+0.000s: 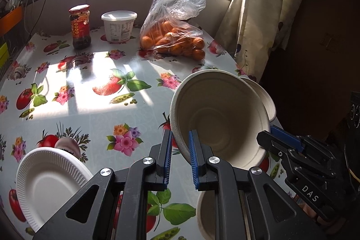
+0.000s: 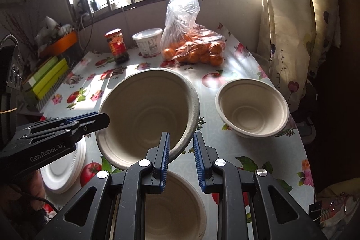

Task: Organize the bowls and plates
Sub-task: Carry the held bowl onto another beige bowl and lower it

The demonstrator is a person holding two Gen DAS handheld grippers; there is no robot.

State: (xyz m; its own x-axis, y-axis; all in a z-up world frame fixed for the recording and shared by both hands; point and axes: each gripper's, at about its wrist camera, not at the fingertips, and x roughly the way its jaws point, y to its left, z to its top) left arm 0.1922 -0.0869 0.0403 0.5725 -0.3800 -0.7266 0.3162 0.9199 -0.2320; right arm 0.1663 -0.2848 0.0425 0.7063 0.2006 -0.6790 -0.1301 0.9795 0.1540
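Note:
A large beige pulp bowl is tilted above the table, also in the right wrist view. My left gripper straddles its near rim, jaws a little apart; its fingers show at the bowl's left rim. My right gripper straddles the bowl's near right rim, jaws a little apart; it appears at the right. A second bowl lies under the grippers. A third bowl stands at the right edge. White foam plates lie at the near left.
On the flowered tablecloth stand a red-lidded sauce jar, a white tub and a plastic bag of oranges at the back. A curtain hangs on the right. Green boxes sit at the left.

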